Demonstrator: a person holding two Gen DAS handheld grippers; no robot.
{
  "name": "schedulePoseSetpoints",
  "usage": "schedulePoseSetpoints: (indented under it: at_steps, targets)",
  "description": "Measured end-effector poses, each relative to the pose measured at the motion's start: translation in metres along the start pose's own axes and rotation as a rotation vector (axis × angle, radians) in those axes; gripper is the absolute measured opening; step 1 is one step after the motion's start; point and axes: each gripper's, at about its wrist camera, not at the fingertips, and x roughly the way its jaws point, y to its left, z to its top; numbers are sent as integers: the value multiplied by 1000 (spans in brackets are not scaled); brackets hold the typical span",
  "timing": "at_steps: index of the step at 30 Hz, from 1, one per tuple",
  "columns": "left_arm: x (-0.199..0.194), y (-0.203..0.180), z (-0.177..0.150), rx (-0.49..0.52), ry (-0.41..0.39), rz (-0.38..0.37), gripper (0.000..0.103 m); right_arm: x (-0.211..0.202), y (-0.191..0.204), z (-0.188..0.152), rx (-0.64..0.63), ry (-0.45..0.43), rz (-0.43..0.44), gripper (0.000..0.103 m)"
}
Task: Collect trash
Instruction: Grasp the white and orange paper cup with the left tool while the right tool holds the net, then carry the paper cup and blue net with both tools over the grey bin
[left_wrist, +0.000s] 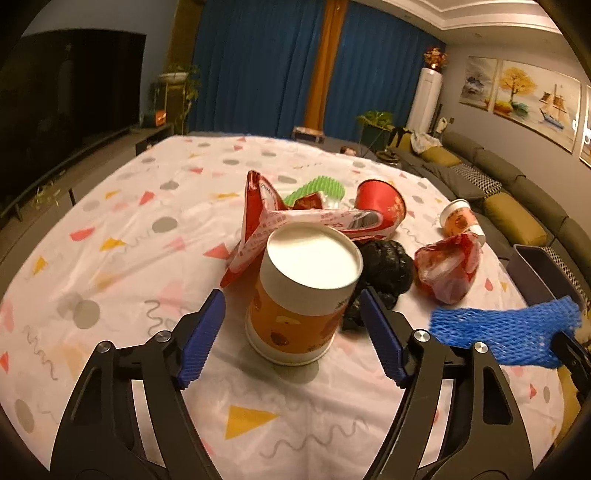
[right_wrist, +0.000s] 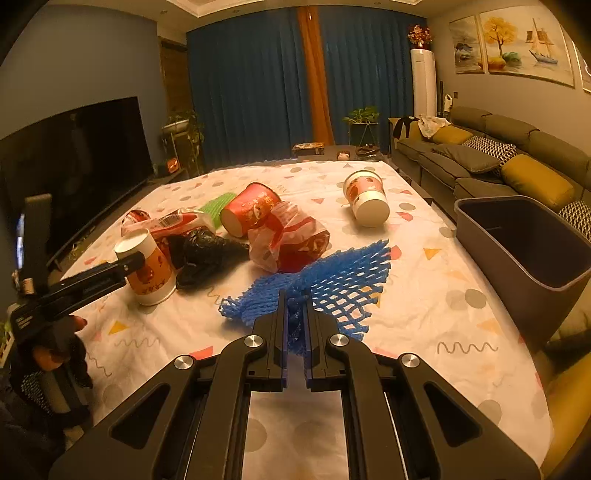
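1. Three paper cups are sitting on the patterned counter (right_wrist: 424, 280): an orange upright cup (left_wrist: 303, 291), a red toppled cup (right_wrist: 251, 208), an orange toppled cup (right_wrist: 365, 197).
2. The dark grey plastic bin (right_wrist: 524, 251) is standing beside the counter, its contents hidden.
3. The left hand-held gripper (left_wrist: 291, 325) is straddling the upright cup, jaws apart.
4. The right hand-held gripper (right_wrist: 294, 295) is pinching the blue foam net (right_wrist: 332, 280).

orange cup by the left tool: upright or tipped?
Upside down. The orange cup stands on its wider rim, its white base facing up, between the open fingers of the left tool.
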Motion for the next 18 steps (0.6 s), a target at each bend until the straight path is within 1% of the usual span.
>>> schedulePoseSetpoints:
  at_steps: [2, 7, 14, 18]
  targets:
    - [5, 1, 1, -9, 17, -11, 66, -2, -4, 1, 7, -7, 1, 7]
    - [11, 3, 1, -19, 37, -16, 55, -8, -7, 0, 14, -19, 2, 7]
    - [7, 7, -2, -33, 27, -42, 53, -14, -10, -1, 18, -27, 2, 7]
    - [-15, 5, -6, -29, -5, -80, 52, -19, -8, 1, 8, -41, 1, 7]
